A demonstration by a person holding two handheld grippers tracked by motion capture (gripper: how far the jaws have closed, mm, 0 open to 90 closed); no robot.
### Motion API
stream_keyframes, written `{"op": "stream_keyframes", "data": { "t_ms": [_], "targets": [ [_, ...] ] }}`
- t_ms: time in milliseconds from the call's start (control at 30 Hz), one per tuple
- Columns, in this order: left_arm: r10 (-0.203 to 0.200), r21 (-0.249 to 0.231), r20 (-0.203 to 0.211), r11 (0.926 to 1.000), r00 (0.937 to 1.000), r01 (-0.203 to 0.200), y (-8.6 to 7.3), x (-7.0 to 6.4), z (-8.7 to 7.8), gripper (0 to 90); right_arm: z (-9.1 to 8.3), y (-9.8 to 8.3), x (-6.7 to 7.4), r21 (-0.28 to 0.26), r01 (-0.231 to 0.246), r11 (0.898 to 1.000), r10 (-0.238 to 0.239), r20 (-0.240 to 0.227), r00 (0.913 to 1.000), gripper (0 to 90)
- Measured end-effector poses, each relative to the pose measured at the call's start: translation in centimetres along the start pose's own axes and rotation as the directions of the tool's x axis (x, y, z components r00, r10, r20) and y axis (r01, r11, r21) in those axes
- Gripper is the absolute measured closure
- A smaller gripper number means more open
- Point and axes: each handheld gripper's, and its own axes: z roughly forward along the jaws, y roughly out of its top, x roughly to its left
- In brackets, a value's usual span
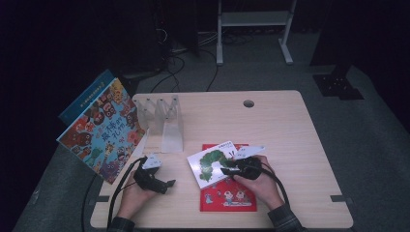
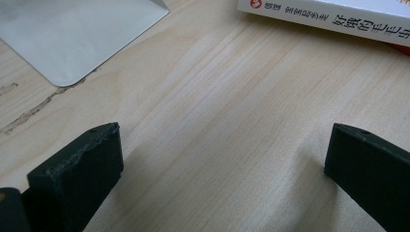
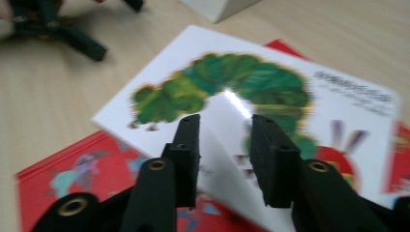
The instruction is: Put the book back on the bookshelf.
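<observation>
white caterpillar book (image 3: 270, 104) under parted right jaws, left jaws wide over bare table (image 2: 232, 121)

A pale wooden table (image 1: 290, 130) bears a white caterpillar book (image 1: 211, 163) lying askew on a red book (image 1: 232, 199). The right gripper (image 1: 231, 166) sits over the white book's right edge, held in the right hand (image 1: 258, 183). The left gripper (image 1: 167, 184) rests low on the bare tabletop, near a clear rack (image 1: 164, 121). A colourful book (image 1: 104, 128) leans at the table's left edge.
</observation>
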Motion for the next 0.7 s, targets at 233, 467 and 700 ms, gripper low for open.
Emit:
{"op": "stream_keyframes", "data": {
  "t_ms": [233,467,700],
  "targets": [
    [-0.005,-0.024,0.066,0.9997,0.9978,0.006,2.0,0.1,-0.1,0.0,0.0,0.1,-3.4,-0.003,-0.058,0.998,0.058,0.109,0.9923,44.1],
    [0.048,-0.006,0.106,0.9989,0.9932,-0.047,5.1,-0.4,1.3,0.0,0.9,-0.1,-5.3,0.01,-0.113,0.994,0.111,0.135,0.9846,39.6],
    [0.055,-0.015,0.179,0.9985,0.9823,-0.053,7.5,-1.1,3.6,0.0,1.7,0.0,-5.9,0.015,-0.144,0.989,0.141,0.116,0.9831,37.6]
  ]
}}
